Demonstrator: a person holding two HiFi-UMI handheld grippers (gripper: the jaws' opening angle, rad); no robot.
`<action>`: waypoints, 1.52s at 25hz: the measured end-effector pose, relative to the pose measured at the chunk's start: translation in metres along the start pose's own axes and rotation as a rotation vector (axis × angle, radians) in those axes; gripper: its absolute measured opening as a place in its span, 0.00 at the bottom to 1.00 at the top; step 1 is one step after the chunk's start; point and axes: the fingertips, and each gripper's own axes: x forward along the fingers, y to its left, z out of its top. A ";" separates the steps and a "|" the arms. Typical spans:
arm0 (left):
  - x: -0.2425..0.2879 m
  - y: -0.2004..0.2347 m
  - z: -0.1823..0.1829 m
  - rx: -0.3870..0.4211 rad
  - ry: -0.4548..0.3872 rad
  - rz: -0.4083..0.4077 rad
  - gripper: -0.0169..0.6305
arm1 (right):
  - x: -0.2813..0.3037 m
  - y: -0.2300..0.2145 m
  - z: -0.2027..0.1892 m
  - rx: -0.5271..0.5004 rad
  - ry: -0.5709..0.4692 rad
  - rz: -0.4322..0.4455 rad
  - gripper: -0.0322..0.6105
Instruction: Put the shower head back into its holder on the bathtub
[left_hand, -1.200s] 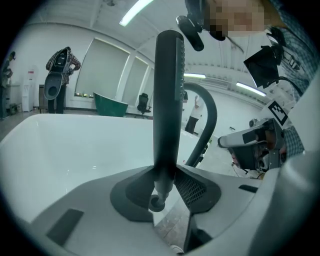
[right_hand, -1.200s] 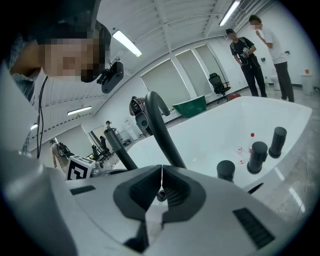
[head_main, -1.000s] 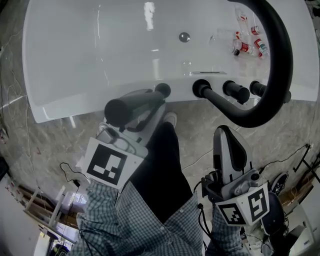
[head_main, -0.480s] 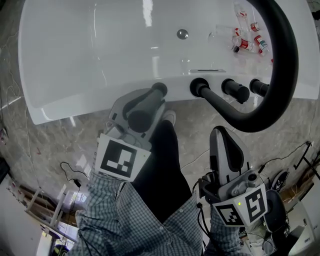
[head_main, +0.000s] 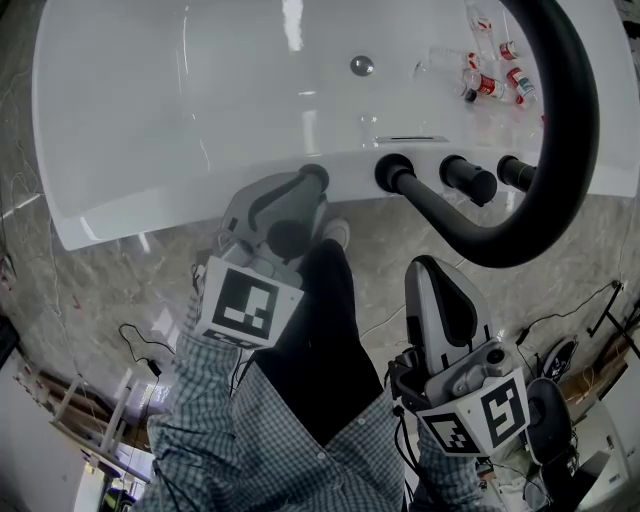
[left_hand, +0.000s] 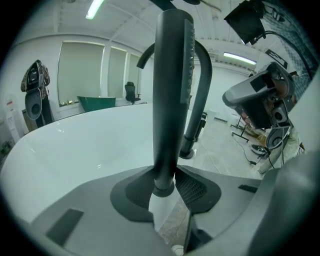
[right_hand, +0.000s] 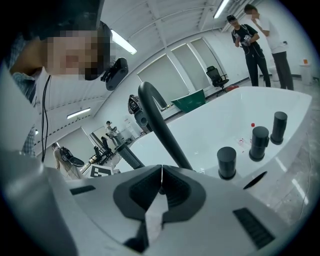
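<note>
Left gripper pinching shower head low on stem, holding it upright at bathtub rim — likely lining up holder, not discernible. Right gripper hanging back — jaws pressed together, empty.

Spout top cropped; bottles too small.

My head view is bright and even. The light comes from above and leaves a white glare streak on the bathtub wall. The edges of this picture bend strongly. In both gripper views a black ring closes the corners, and the ceiling strip lights are overexposed. The body of my left gripper, close to the lens, looks soft. Shadows are weak everywhere.
</note>
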 end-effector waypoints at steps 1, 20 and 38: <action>0.001 -0.001 -0.003 0.009 0.008 0.004 0.24 | 0.000 0.000 0.000 0.000 0.001 0.001 0.08; 0.009 -0.004 -0.012 0.041 0.042 0.027 0.24 | 0.003 0.004 -0.011 0.001 0.022 0.000 0.08; -0.037 0.014 -0.009 -0.114 -0.087 0.036 0.21 | 0.011 0.040 -0.010 -0.036 0.030 0.012 0.07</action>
